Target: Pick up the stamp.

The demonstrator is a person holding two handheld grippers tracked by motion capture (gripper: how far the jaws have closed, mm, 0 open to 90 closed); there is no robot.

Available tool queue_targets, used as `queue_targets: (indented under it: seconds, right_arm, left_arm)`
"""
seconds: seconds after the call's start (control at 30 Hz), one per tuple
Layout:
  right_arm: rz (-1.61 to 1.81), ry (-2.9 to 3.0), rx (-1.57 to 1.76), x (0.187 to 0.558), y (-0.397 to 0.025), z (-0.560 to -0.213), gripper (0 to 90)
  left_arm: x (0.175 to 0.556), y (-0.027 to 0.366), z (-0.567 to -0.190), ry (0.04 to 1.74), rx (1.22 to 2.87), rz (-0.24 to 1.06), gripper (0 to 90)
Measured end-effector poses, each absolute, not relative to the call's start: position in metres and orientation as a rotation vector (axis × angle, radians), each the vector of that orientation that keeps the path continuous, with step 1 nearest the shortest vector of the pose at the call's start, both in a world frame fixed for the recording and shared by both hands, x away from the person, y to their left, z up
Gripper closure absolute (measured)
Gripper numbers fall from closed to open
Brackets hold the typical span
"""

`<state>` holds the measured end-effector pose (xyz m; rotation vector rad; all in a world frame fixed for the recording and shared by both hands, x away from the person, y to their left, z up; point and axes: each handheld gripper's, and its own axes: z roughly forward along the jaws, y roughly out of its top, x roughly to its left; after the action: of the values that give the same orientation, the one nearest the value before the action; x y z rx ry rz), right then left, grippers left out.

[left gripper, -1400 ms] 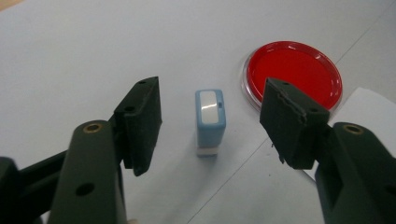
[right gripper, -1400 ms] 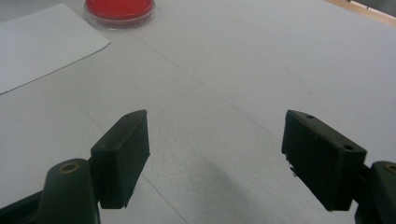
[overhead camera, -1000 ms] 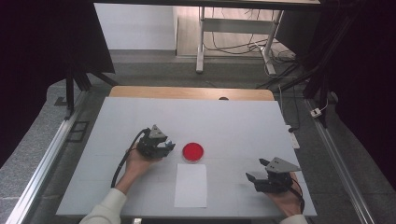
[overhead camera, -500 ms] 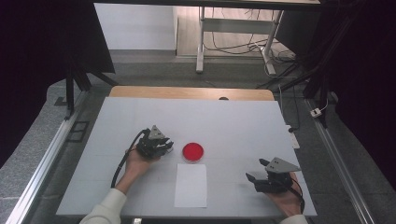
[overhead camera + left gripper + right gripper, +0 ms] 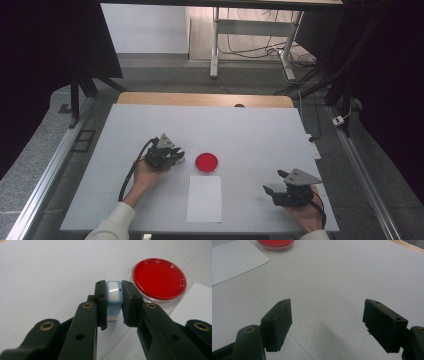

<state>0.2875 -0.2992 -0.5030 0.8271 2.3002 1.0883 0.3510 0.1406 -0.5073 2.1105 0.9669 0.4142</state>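
My left gripper [image 5: 113,305] has its two black jaws clamped against the sides of a small pale-blue block with a white top face [image 5: 113,293], a stamp by the look of it, held upright at the middle of the left gripper view with no gap on either side. In the high view that gripper [image 5: 172,156] sits left of centre, tips pointing right toward the round red ink pad in its clear plastic dish [image 5: 206,162], which lies just beside the tips without touching them; in the left gripper view the pad [image 5: 159,278] fills the upper right. Below the pad, at the bottom centre of the high view, lies a blank white sheet of paper [image 5: 204,198], its top edge near the dish. My right gripper [image 5: 276,189] rests at the lower right, jaws spread wide with nothing between them, aimed left toward the sheet. All of it sits on the white table top [image 5: 250,130]. I judge the pickup done; inking the block on the pad and pressing it to the paper, which shows no mark, remain.
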Motion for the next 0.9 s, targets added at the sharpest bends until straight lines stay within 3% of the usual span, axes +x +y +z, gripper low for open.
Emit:
queue_targets:
  seconds: [0.9]
  right_arm:
    - [1.086, 2.293, 0.810, 0.286, -0.299, -0.503, 23.6]
  left_arm:
    - [0.337, 0.158, -0.477, 0.964, 1.965, 0.381, 75.2]
